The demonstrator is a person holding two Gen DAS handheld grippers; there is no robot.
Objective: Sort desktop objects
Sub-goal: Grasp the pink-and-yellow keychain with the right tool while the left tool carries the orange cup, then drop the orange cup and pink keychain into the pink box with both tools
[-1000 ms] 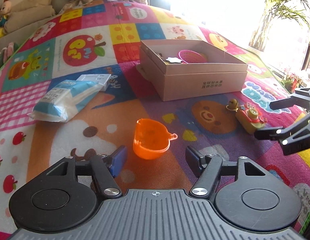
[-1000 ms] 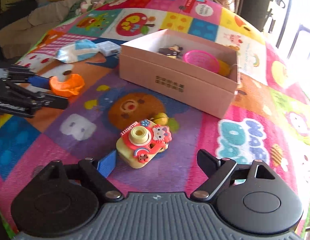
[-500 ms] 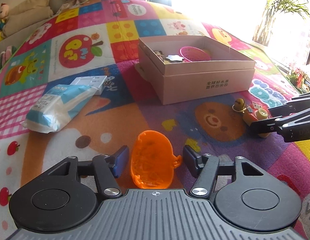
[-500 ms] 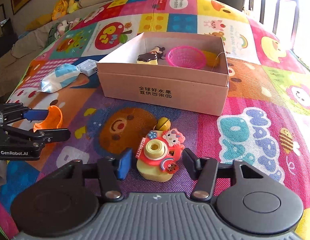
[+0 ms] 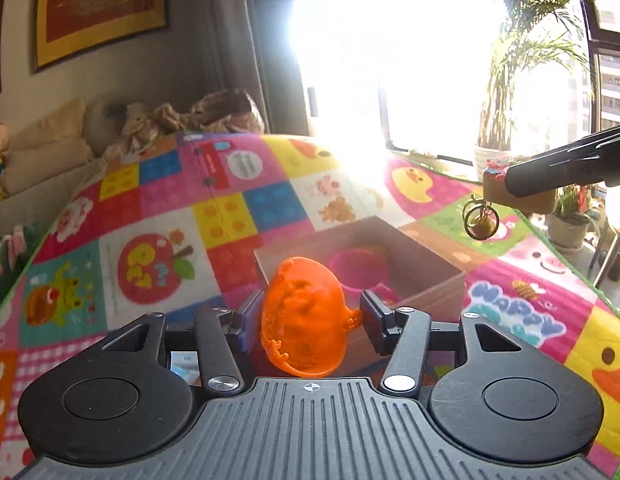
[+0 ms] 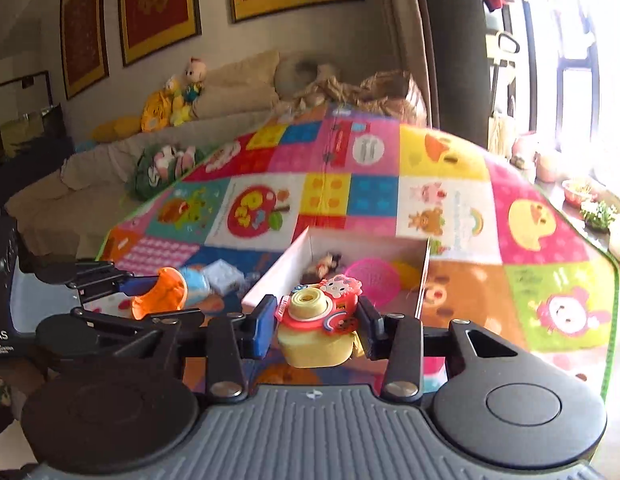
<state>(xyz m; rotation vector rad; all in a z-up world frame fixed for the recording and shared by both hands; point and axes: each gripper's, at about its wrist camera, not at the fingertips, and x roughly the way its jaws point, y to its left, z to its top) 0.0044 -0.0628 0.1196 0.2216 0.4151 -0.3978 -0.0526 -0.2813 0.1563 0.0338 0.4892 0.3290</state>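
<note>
The orange plastic cup [image 5: 304, 316] hangs tilted above the play mat [image 5: 158, 216], with my left gripper [image 5: 310, 319] shut on it and its jaws still closing. My right gripper [image 6: 316, 320] pinches the yellow-and-red toy camera [image 6: 310, 305] in the air, its jaws also closing. In the left wrist view that camera [image 5: 496, 184] shows at the right, a keyring [image 5: 480, 220] dangling under it. The right wrist view shows the orange cup [image 6: 162, 292] at the left. Just beyond both grippers lies the open cardboard box [image 5: 426, 294] with a pink bowl [image 5: 358, 270] inside.
A blue tissue pack [image 6: 196, 284] and a small white box [image 6: 226, 278] lie on the mat left of the cardboard box. A sofa [image 6: 230, 92] with plush toys runs along the far edge. Potted plants [image 5: 568, 220] stand past the mat's right edge.
Both grippers closed on their objects and lifted them off the mat. The views have tilted up toward the wall and window, and the box now sits just beyond the fingers.
</note>
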